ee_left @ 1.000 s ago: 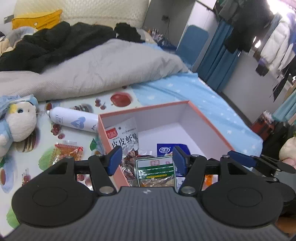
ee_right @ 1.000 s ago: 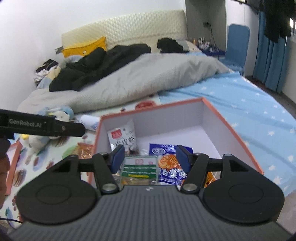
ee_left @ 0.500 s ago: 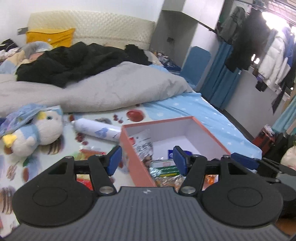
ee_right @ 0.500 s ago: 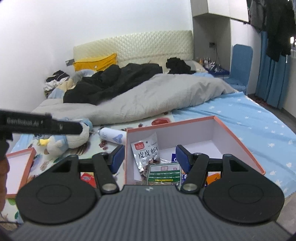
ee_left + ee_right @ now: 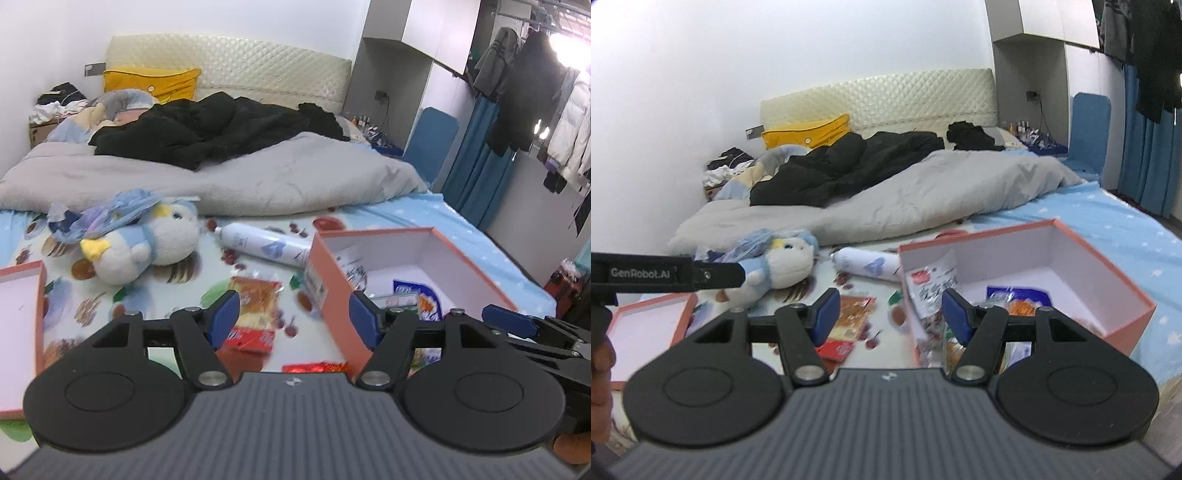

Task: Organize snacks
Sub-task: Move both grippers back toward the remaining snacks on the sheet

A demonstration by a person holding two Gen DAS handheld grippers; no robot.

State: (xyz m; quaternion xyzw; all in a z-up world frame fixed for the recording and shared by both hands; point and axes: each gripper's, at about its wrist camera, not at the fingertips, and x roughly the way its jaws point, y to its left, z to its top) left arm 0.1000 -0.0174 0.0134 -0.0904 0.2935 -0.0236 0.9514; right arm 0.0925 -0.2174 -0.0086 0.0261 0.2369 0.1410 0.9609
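An open pink box (image 5: 332, 280) (image 5: 1108, 258) with a white inside sits on the bed and holds several snack packets, among them a blue and white one (image 5: 421, 295) (image 5: 1019, 297) and a white one with red print (image 5: 932, 280). An orange-red snack packet (image 5: 255, 299) (image 5: 849, 314) lies on the fruit-print sheet left of the box, with another red packet (image 5: 317, 367) nearer. My left gripper (image 5: 293, 319) is open and empty, above the box's left wall. My right gripper (image 5: 888, 314) is open and empty, above the same wall.
A white bottle (image 5: 266, 245) (image 5: 868, 264) lies behind the box. A plush toy (image 5: 144, 243) (image 5: 779, 266) lies to the left. The pink box lid (image 5: 18, 314) (image 5: 650, 325) rests at the far left. A grey duvet (image 5: 258, 181) and black clothes cover the bed behind.
Both grippers have pulled back and up from inside the box and swung left. The loose packets, plush toy and lid have come into view. Both stay open and empty.
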